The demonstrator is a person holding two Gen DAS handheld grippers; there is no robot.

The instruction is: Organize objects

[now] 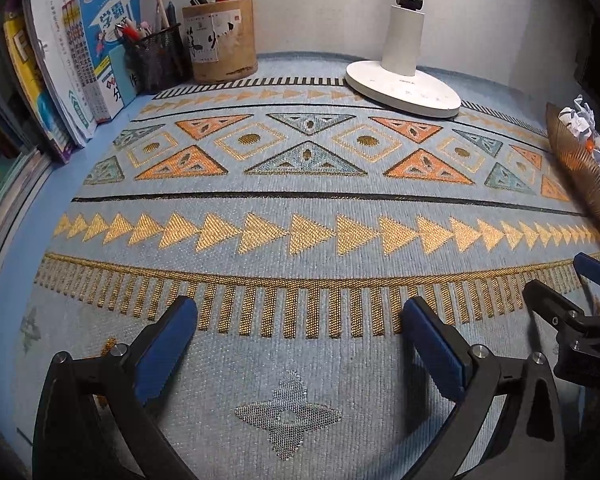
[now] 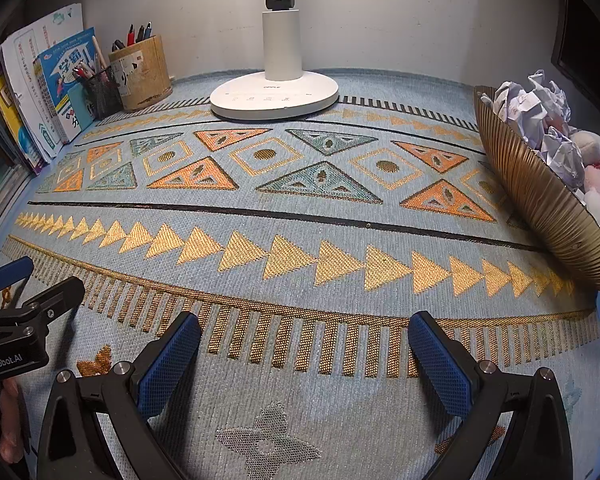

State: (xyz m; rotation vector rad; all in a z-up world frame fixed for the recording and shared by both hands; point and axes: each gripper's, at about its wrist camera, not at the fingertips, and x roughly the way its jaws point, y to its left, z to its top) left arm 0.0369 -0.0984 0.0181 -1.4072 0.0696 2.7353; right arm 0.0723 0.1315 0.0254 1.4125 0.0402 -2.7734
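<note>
jaws wide apart and empty, the left gripper hovers over the patterned mat with pen holders far left, while the right gripper, also spread and empty, faces the lamp, a bowl of crumpled paper at right.

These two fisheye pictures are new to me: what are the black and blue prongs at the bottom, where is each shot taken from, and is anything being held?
Each picture comes from a camera on a hand-held claw, looking along its two blue-padded fingers. One shows the left claw, the other the right claw; each also glimpses the other at its edge. Both are open and hold nothing. Below lies a patterned cloth. At the back stand a white lamp, a wooden pen pot, a mesh pen cup and books. On the right, a ribbed golden bowl holds crumpled paper.
</note>
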